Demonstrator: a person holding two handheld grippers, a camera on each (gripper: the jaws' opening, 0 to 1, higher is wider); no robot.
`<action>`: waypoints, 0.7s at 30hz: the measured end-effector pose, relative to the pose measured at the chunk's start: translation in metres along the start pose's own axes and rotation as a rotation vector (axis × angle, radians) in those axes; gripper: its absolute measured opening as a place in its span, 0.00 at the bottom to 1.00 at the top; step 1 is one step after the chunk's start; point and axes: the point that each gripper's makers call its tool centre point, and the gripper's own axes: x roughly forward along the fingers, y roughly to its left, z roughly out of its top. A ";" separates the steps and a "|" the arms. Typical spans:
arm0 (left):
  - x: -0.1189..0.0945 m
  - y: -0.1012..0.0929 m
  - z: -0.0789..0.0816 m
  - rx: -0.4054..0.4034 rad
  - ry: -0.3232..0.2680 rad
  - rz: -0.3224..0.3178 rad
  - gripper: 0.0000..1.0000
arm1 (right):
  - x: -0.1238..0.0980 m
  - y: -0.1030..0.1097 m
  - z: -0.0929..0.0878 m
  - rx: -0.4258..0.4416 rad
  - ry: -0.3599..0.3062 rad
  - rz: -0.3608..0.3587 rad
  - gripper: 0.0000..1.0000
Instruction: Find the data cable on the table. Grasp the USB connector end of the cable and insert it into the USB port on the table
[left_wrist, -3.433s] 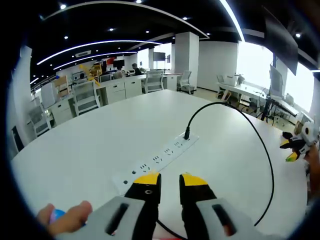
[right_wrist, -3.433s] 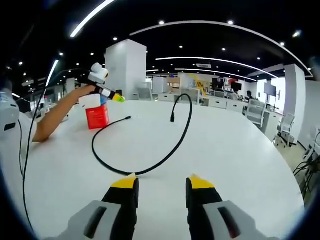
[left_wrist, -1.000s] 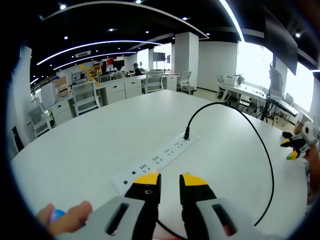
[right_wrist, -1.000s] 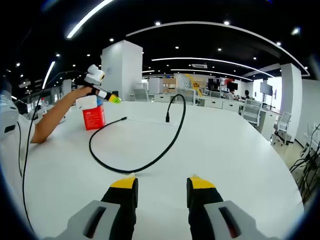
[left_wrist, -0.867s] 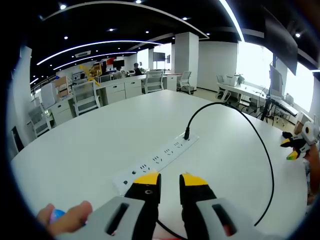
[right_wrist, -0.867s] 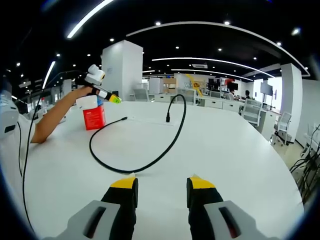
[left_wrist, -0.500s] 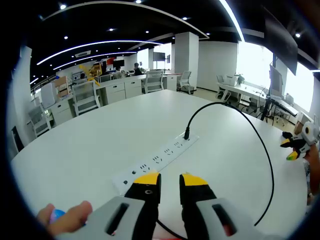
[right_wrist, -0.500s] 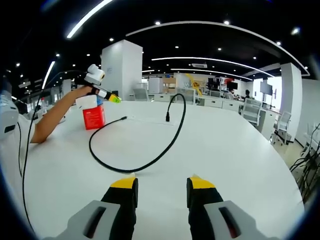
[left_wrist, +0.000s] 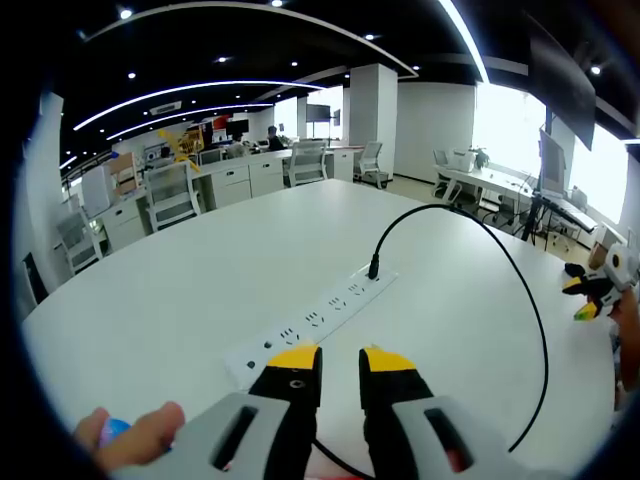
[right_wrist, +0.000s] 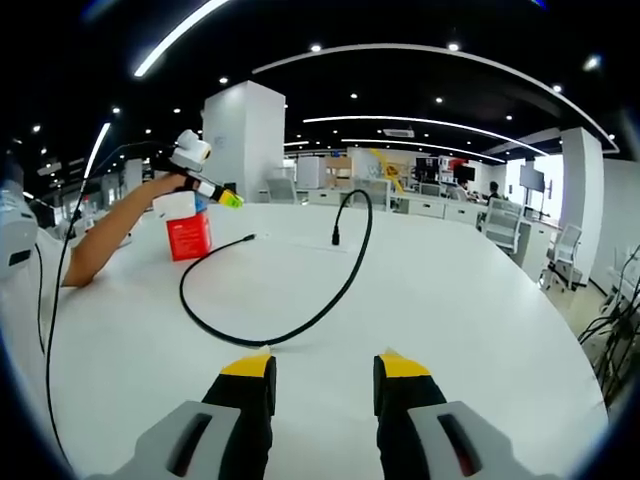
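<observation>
I can't make out a USB port on the power strip (left_wrist: 312, 320); its sockets are too small to tell apart. The black cable (left_wrist: 520, 290) plugged into its far end runs behind my left gripper (left_wrist: 338, 362). The data cable (right_wrist: 290, 330) has tips too small to read near the red box (right_wrist: 190, 233).

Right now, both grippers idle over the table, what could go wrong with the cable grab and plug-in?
1. The data cable lies in a loose loop with both ends free; dragging one end may sweep the rest toward the red box.
2. The power strip sits loose on the table and may slide under insertion force.
3. Its own black cord arcs near the left gripper and could be mistaken for the data cable.
</observation>
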 end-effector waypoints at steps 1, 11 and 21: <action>0.000 0.000 0.000 0.000 -0.001 0.000 0.16 | 0.000 0.000 0.000 0.000 0.000 -0.001 0.42; 0.001 0.000 0.000 -0.001 0.001 0.000 0.16 | 0.002 0.001 0.000 0.000 0.000 0.004 0.42; 0.001 -0.001 0.000 0.000 -0.001 0.000 0.16 | -0.001 -0.001 -0.001 0.003 -0.003 0.002 0.42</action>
